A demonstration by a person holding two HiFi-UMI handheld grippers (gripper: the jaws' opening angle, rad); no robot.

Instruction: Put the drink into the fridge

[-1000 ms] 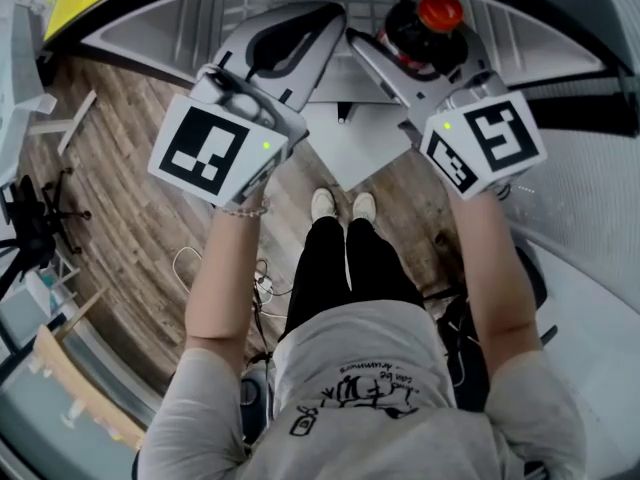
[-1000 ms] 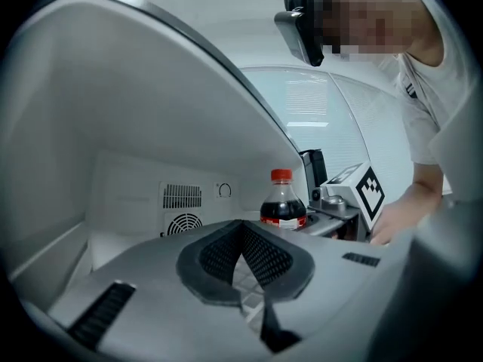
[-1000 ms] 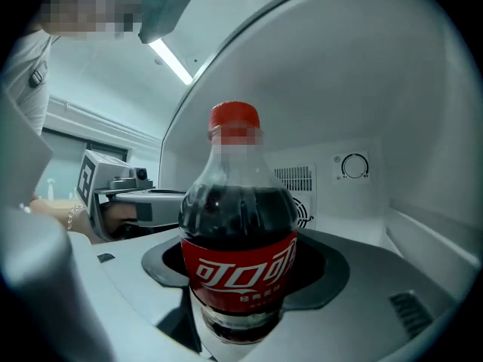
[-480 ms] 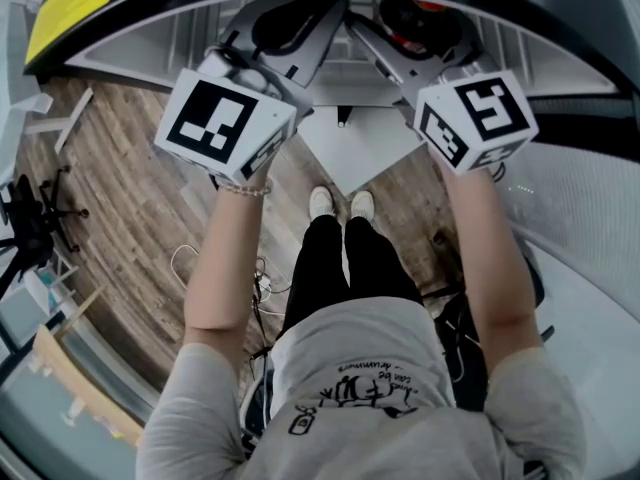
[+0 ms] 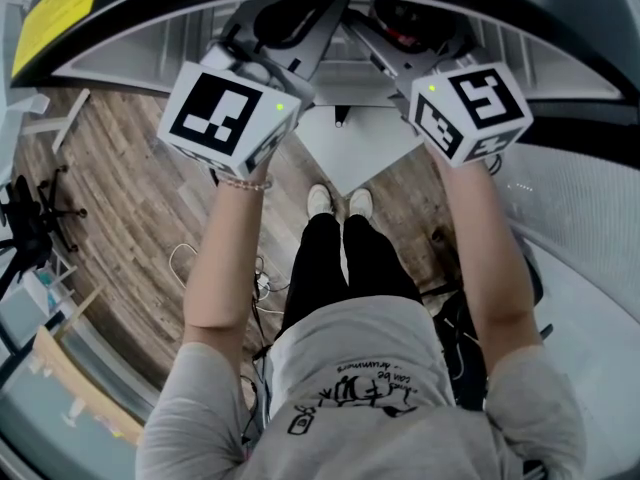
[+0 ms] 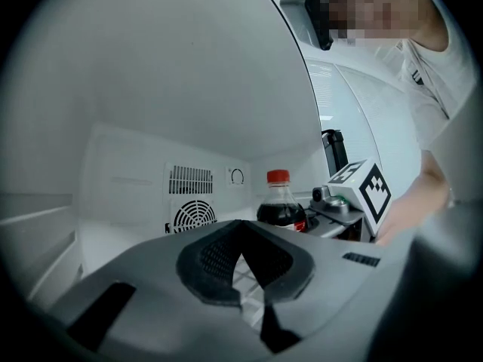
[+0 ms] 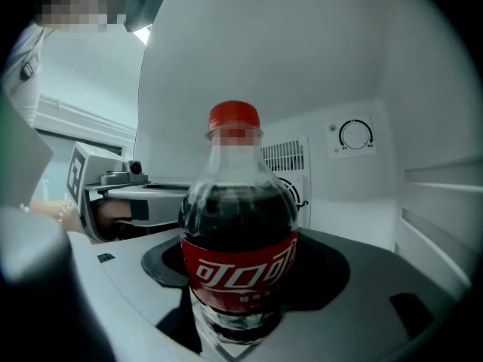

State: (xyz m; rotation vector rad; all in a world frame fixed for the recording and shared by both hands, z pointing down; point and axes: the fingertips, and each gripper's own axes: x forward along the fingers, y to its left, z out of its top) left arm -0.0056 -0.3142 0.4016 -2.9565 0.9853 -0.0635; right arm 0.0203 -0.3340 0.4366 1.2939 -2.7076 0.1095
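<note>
Right gripper view: my right gripper (image 7: 240, 277) pinches the cola bottle (image 7: 238, 225) low on its body, one dark pad against each side. The bottle stands upright with its red cap on, inside the white fridge (image 7: 249, 44). This view alone shows the dial (image 7: 355, 136) on the back wall and the ribbed side wall (image 7: 441, 183) on the right. Left gripper view: my left gripper (image 6: 240, 236) has its jaws pressed together at the tips, with nothing between them. Through the slit behind the pads the wire shelf (image 6: 245, 277) shows, and only here does the round fan grille (image 6: 190, 217) appear whole. Head view: the two marker cubes (image 5: 228, 118) sit side by side under the fridge's dark upper edge. That edge shades the bottle to a dim shape. Only this view gives my forearms, my shoes (image 5: 338, 203) and the wooden floor (image 5: 120, 198). Edges and clearance: the back wall lies well behind the bottle. The ceiling curves clear above the cap. The ribbed side wall stands apart from my right jaw. My left gripper lies just beside my right gripper, apart from it.
</note>
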